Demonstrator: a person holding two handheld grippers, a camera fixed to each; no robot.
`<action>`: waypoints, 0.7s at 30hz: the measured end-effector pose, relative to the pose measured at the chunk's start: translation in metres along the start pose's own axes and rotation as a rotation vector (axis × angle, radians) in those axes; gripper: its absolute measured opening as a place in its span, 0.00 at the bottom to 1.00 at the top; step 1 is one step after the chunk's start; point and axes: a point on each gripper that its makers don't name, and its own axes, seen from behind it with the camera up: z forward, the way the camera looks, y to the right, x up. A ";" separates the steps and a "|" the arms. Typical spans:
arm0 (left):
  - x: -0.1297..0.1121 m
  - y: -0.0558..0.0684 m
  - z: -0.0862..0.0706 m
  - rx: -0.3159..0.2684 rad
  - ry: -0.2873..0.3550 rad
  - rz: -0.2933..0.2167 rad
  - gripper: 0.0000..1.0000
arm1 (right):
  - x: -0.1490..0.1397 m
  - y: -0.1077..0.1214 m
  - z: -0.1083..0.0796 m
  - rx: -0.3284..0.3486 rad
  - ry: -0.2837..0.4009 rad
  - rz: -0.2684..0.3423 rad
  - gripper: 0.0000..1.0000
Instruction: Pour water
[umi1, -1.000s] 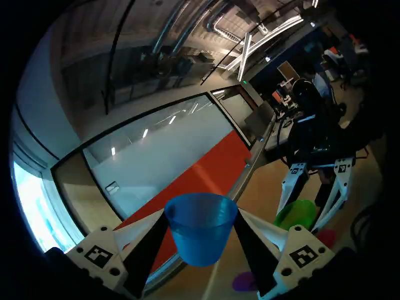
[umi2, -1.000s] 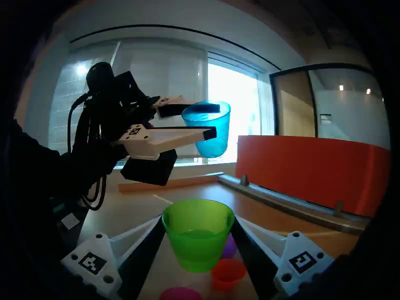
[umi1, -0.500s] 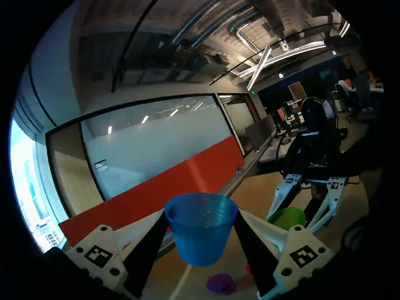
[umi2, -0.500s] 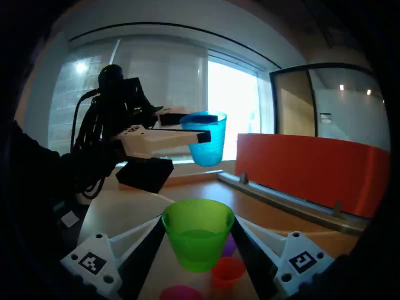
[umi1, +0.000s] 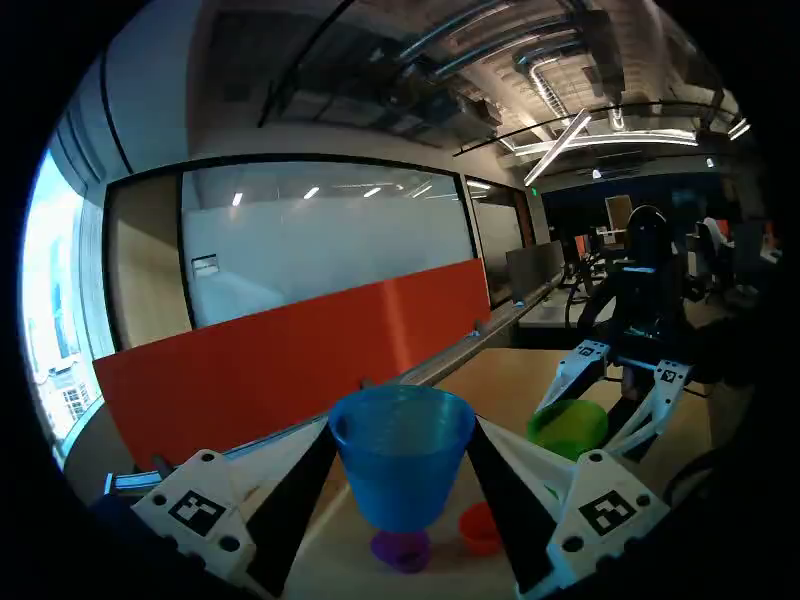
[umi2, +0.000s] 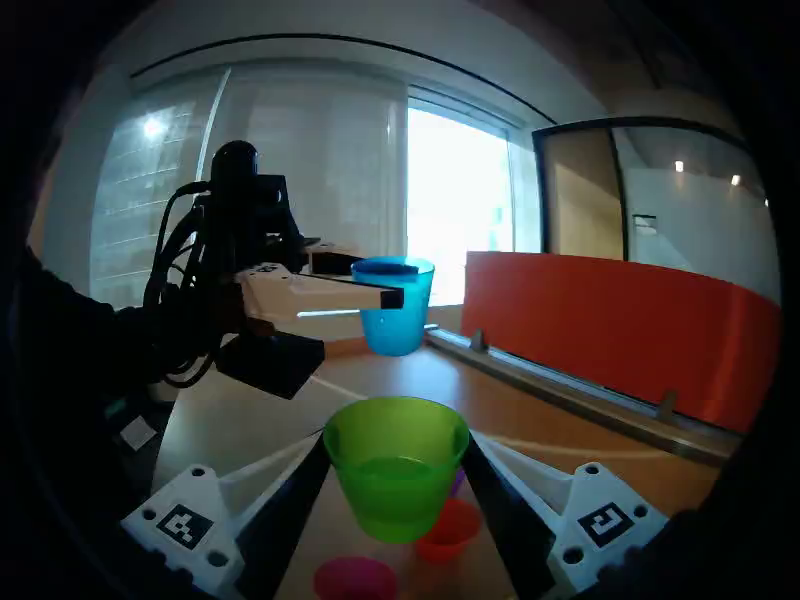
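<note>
The left gripper (umi1: 400, 432) has its fingers pressed on both sides of an upright blue cup (umi1: 402, 475), held in the air above the bench (umi1: 500, 375). The right gripper (umi2: 397, 448) has its fingers clamped on a green cup (umi2: 397, 490) with some liquid inside, low over a pink cup (umi2: 355, 580) and an orange cup (umi2: 447, 530).

Premises present as an open-plan office. A long wooden desk (umi2: 570, 425) carries an orange divider panel (umi1: 300, 350) along its far edge, fixed in a metal rail (umi2: 560, 385). Behind it stands a glass-walled room (umi1: 320, 235) with ceiling spotlights. Overhead, exposed pipes and ducts (umi1: 450, 60) and linear strip lights (umi1: 560, 145) run across an unfinished ceiling. Further workstations with chairs (umi1: 715, 245) occupy the far area. A large bright window (umi2: 455, 200) has sheer blinds (umi2: 300, 170) beside it.
</note>
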 end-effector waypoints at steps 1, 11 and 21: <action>-0.005 -0.001 0.000 0.001 -0.010 -0.004 0.87 | -0.001 0.001 -0.001 -0.003 -0.005 0.001 0.91; -0.046 -0.001 0.001 -0.002 -0.096 -0.044 0.87 | -0.018 0.016 -0.016 -0.040 -0.061 0.002 0.91; -0.088 0.010 0.006 -0.021 -0.203 -0.031 0.87 | -0.033 0.031 -0.035 -0.077 -0.108 0.008 0.91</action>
